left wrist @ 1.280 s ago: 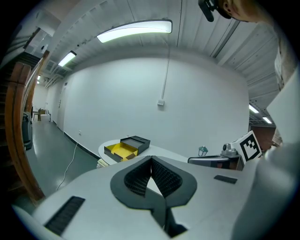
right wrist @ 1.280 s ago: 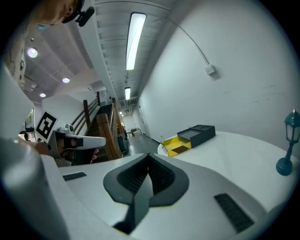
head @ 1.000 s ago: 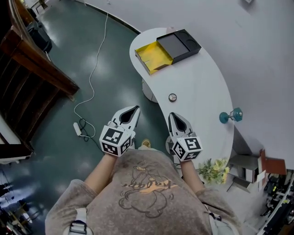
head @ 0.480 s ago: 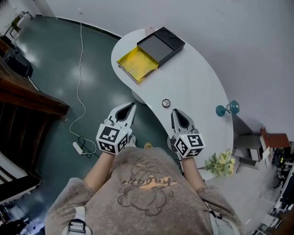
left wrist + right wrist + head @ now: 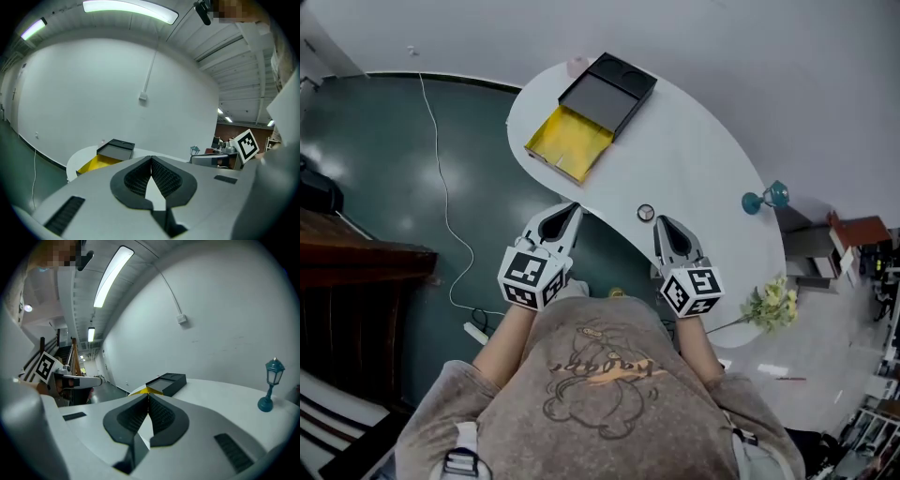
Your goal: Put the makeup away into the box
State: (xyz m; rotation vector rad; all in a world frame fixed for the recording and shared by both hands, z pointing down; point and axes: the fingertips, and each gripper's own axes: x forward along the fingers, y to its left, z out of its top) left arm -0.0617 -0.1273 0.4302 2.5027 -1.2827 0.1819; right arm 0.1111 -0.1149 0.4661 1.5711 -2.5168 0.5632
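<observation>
Only the head view shows the small round makeup compact [image 5: 646,213]. It lies alone on the white curved bench [image 5: 703,159], just ahead of the right gripper [image 5: 662,221] and well apart from the box [image 5: 607,89] at the bench's far end. The same view alone shows the green floor [image 5: 384,178], with a white cable [image 5: 441,178] running to a power strip [image 5: 475,330], and a bunch of flowers [image 5: 773,302] at the bench's near right end.

The gripper views add the room above: a white wall and strip lights [image 5: 129,8] [image 5: 111,275] on the ceiling. Each also catches the other gripper's marker cube [image 5: 247,144] [image 5: 45,366]. In both, the box [image 5: 115,149] [image 5: 166,380] stands beyond the jaw tips with its yellow tray [image 5: 96,164] pulled out toward the person. The teal lamp [image 5: 270,385] stands clear in the right gripper view and shows small in the head view [image 5: 766,199].

Both forearms reach forward from the chest, and the grippers point away and slightly down. The left gripper [image 5: 571,207] hangs over the floor beside the bench edge. The right one is over the bench's near edge.

Both pairs of jaws are closed tip to tip, with nothing between them [image 5: 151,158] [image 5: 148,395].

Counted: two grippers, one box, one compact, one lamp, one bunch of flowers.
</observation>
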